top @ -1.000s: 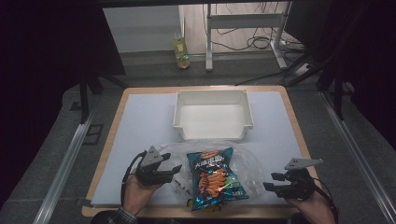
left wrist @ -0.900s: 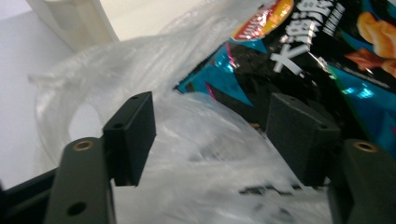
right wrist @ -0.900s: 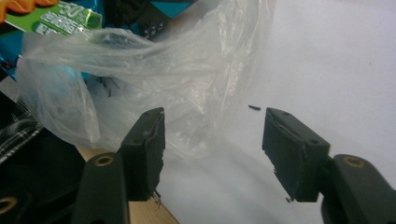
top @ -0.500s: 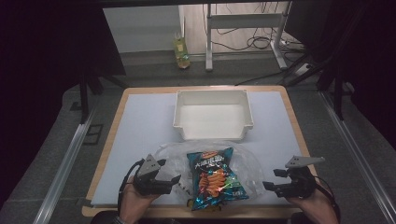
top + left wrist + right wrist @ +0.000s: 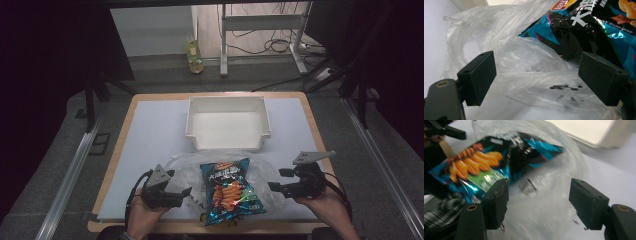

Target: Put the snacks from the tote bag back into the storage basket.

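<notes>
Where the crinkly clear bag (image 5: 220, 167) spreads over the worktop (image 5: 150, 135), a glossy teal snack pack (image 5: 230, 192) lies on it, just before the boxy white tray (image 5: 227, 122). Left gripper (image 5: 187, 192), jaws just widened, stands open with loose film between them, unpinched. Right gripper (image 5: 274, 187) gapes beside the bag's edge; its view is blurred, the pack's lettering unreadable.

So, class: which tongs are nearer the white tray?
Right. The right tongs sit below the tray's right corner; the left tongs lie slightly farther, below-left.
</notes>
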The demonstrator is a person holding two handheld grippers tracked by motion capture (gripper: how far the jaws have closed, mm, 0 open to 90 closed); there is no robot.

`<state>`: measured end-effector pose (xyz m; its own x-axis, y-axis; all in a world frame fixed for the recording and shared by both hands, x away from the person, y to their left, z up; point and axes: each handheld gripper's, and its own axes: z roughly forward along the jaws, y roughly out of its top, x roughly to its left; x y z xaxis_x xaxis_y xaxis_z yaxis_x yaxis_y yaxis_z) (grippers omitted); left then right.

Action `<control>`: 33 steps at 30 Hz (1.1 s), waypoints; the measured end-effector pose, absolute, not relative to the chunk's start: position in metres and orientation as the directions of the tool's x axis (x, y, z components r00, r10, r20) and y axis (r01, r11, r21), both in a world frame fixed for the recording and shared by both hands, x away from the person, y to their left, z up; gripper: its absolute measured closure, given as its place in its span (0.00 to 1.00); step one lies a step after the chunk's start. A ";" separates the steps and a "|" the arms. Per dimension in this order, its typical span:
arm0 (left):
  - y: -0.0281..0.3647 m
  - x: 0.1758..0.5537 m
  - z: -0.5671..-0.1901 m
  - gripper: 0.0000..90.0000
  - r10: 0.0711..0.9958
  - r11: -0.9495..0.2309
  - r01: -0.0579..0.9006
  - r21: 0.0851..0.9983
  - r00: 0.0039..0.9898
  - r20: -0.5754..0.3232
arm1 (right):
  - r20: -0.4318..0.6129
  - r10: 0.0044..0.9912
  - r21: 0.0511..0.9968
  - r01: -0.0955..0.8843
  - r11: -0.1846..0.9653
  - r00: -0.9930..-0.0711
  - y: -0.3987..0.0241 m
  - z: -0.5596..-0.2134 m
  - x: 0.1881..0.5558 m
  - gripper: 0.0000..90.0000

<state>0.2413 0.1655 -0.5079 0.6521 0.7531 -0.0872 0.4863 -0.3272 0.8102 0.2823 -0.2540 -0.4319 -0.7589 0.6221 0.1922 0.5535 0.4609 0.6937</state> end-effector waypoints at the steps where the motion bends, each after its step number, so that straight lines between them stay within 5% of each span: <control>1: 0.166 0.241 -0.508 0.16 0.754 -0.328 0.487 0.810 0.651 -0.087 | 0.199 0.616 0.694 0.553 0.461 -0.763 -0.249 -0.432 0.284 0.36; 20: 0.167 0.242 -0.509 0.16 0.749 -0.349 0.496 0.795 0.658 -0.082 | 0.312 0.541 0.558 0.612 0.560 -0.781 -0.164 -0.481 0.300 0.16; 33: 0.163 0.244 -0.512 0.16 0.749 -0.370 0.508 0.778 0.659 -0.073 | 0.517 0.467 0.523 0.696 0.491 -0.718 -0.182 -0.499 0.293 0.61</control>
<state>0.2437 0.1635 -0.5120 0.6586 0.7489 -0.0734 0.5079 -0.3703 0.7778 0.2931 -0.1820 -0.4994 -0.7179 0.4667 0.5166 0.6961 0.4914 0.5234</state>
